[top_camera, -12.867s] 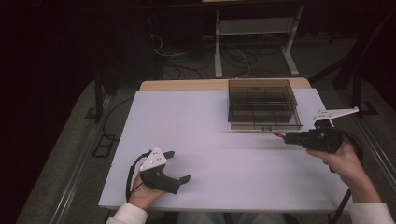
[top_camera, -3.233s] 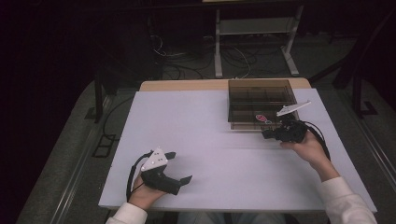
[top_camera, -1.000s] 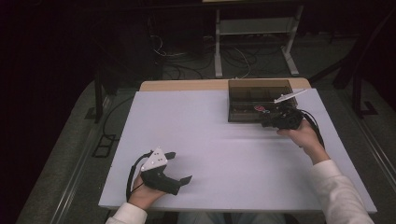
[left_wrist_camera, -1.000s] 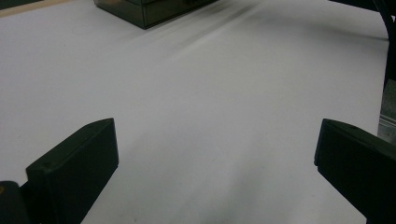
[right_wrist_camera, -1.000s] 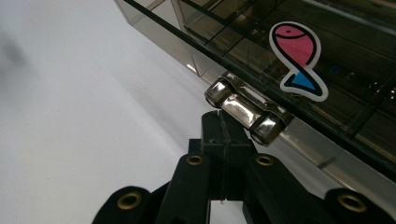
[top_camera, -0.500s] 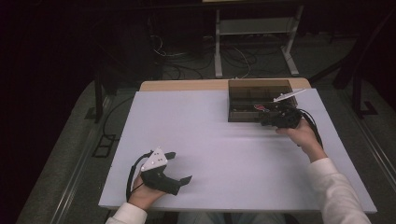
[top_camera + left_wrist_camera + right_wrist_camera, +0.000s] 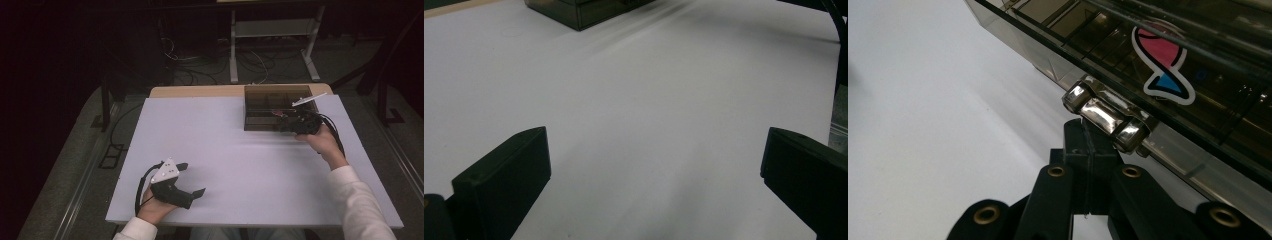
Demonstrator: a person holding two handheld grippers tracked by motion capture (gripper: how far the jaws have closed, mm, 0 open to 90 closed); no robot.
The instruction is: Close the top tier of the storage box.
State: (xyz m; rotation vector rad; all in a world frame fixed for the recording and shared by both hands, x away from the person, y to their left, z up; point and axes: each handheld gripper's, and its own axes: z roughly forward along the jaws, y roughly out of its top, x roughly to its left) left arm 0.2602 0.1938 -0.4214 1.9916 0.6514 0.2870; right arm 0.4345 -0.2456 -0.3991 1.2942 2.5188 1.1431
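Box latch [image 7: 1108,117]: chrome clasp on the front edge of a smoked, see-through plastic box [image 7: 276,107], met by the right claw [image 7: 1087,150] directly beneath it. Right claw jaws closed flat together, tips pressed up against the underside of the clasp; nothing seen clamped between them. Seen in the high view with the right claw [image 7: 289,123] at the box's near right corner, held by the right hand [image 7: 320,141], white sleeve trailing toward the desk's near right edge. Grey three-cornered plate [image 7: 309,99] raised above the box's right side.

Box placed at the far right of the white desk [image 7: 240,150], lid down, inner dividers faintly visible through the top. Pink-and-blue sticker [image 7: 1162,59] on the lid, just above and right of the latch in the right gripper view.

Left claw [image 7: 192,180] resting near the desk's front left, well apart from the box, gripped by the left hand [image 7: 152,207]. Jaws spread wide in the left gripper view, bare desk surface between them, nothing held. Box corner [image 7: 589,10] visible far ahead at the top of that view.

Beyond the desk: dark floor, tangled cables [image 7: 200,55], white metal frame [image 7: 272,35].
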